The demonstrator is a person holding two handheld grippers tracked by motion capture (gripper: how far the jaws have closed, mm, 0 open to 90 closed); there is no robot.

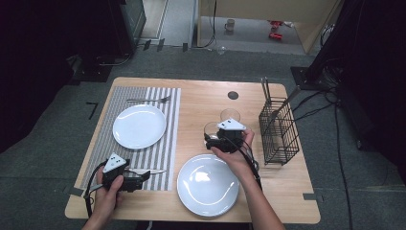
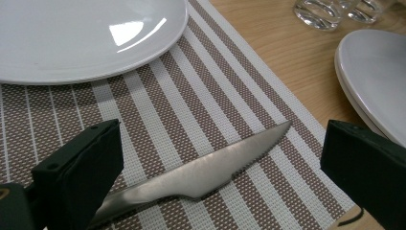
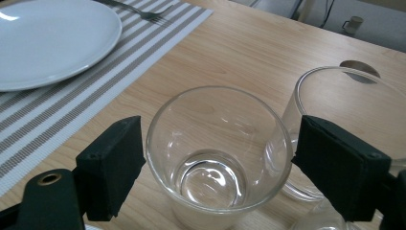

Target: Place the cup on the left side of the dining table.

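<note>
Two clear drinking glasses stand close together on the bare wood of the worktop (image 1: 201,98), at about 1 o'clock from the near white plate (image 1: 208,185) and 9 o'clock from the black wire rack (image 1: 279,132). The nearer glass (image 3: 218,155) sits upright and empty between the pads of the right tool (image 3: 218,163), whose jaws stand apart with a gap visible on each side of the wall; nothing is clamped. The second glass (image 3: 335,124) stands just behind it at 2 o'clock in the right gripper view, touching or nearly so. Handling, as judged: rigid, thin-walled, smooth and slippery, brittle under a knock, moderate in weight with a thick base. Best hold is across the middle of the wall, pads square and opposite, with gentle pressure; the neighbour should be cleared before lifting to avoid a clink. The left tool (image 2: 215,172) rests low over the striped placemat (image 2: 201,96), jaws wide apart either side of a steel table knife (image 2: 206,167) that lies flat, blade tip toward 2 o'clock, unheld. A far plate (image 1: 139,126) and a fork (image 1: 149,100) lie on the mat.
</note>
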